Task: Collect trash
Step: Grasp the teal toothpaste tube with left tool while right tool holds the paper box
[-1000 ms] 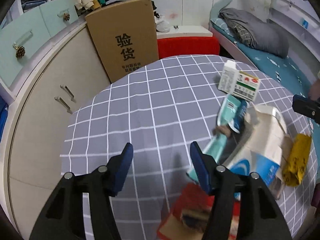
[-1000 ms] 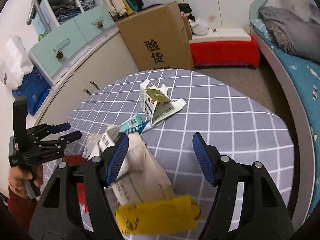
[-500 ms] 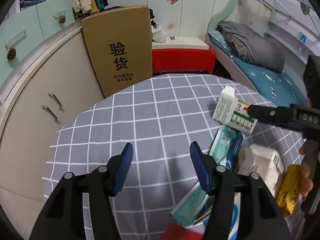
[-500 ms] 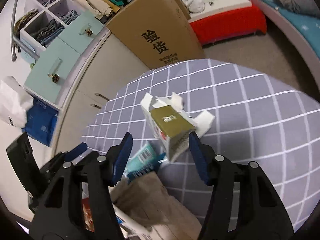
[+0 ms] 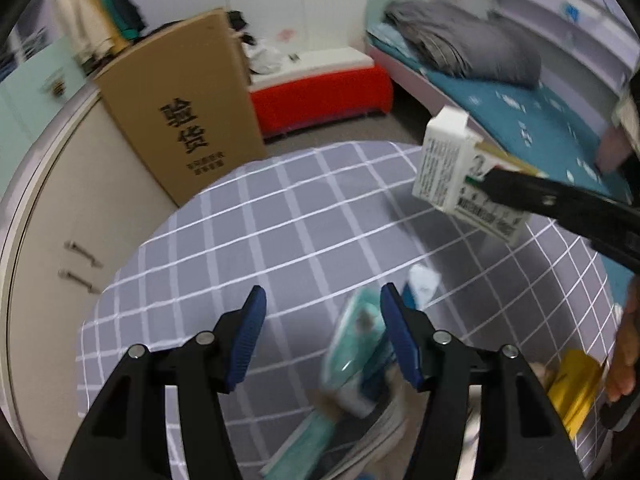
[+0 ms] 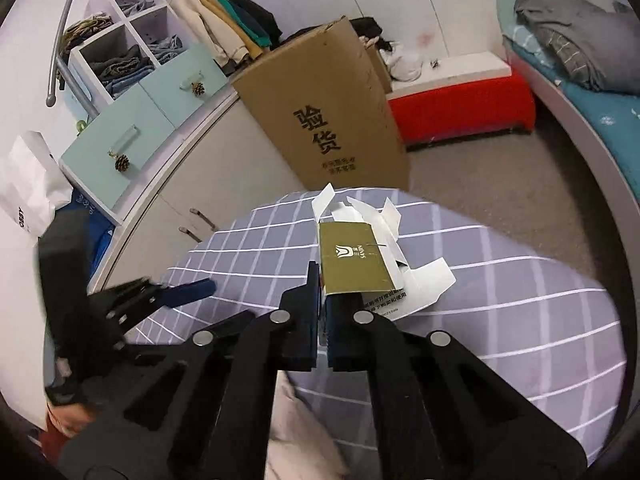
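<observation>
A white carton with a gold top is pinched at its edge by my right gripper, whose jaws are closing tight on it. In the left wrist view the same carton hangs tilted just above the checked tablecloth, held by the right gripper. My left gripper is open above the cloth, with teal wrappers lying under its right finger. Nothing is between its pads. A yellow packet lies at the lower right. The left gripper also shows at the left of the right wrist view.
The round table carries a grey checked cloth. A tall cardboard box leans on the cabinets behind it. A red bench and a bed stand beyond. A person's hand is at the right edge.
My right gripper went from wide open around the carton to shut on it, and the carton rose off the cloth. The left gripper slid along the table towards the teal wrappers.
</observation>
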A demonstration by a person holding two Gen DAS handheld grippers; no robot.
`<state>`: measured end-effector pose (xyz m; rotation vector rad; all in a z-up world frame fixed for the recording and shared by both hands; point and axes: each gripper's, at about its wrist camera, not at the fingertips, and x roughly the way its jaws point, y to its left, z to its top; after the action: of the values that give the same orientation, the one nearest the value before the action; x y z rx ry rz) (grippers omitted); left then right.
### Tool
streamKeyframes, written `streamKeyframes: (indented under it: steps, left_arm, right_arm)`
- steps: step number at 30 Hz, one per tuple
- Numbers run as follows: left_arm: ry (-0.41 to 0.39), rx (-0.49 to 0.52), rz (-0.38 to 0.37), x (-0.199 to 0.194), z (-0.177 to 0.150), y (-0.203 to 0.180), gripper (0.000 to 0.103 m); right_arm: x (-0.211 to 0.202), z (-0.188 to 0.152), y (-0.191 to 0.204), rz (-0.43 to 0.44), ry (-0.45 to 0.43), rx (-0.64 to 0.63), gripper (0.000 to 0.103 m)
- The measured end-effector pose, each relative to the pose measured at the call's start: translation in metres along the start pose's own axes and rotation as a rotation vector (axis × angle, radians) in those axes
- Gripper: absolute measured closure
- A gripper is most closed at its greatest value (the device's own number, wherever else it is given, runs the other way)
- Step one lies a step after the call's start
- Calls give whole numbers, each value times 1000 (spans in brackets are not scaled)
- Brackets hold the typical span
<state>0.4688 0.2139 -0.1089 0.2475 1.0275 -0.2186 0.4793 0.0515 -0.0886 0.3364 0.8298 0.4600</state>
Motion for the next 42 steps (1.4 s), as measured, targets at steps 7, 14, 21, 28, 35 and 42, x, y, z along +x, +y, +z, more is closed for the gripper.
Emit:
streamKeyframes:
  steps: [7,14,21,28,35,42]
  left_arm:
    - [135,180,46,33,21,-46,46]
    - [154,171,9,26,27,-41,52]
    - [193,160,-14,31,16,-41,55]
    - [197,167,-2,29,17,-50,69]
    - [208,192,25,29,20,-64,84]
    - [191,165,68,25,23,-66,94]
  right_arm:
    - [-10,-12,-34,38,29,33,100]
    - [-12,-18,-45,72,39,37,100]
    - [-18,-19,-45,96,35,38,100]
    - [-21,-23,-39,113,40,39,100]
    - [-25,-25,-38,112,34,49,100]
    - [-26,-25,-38,113,32,55,100]
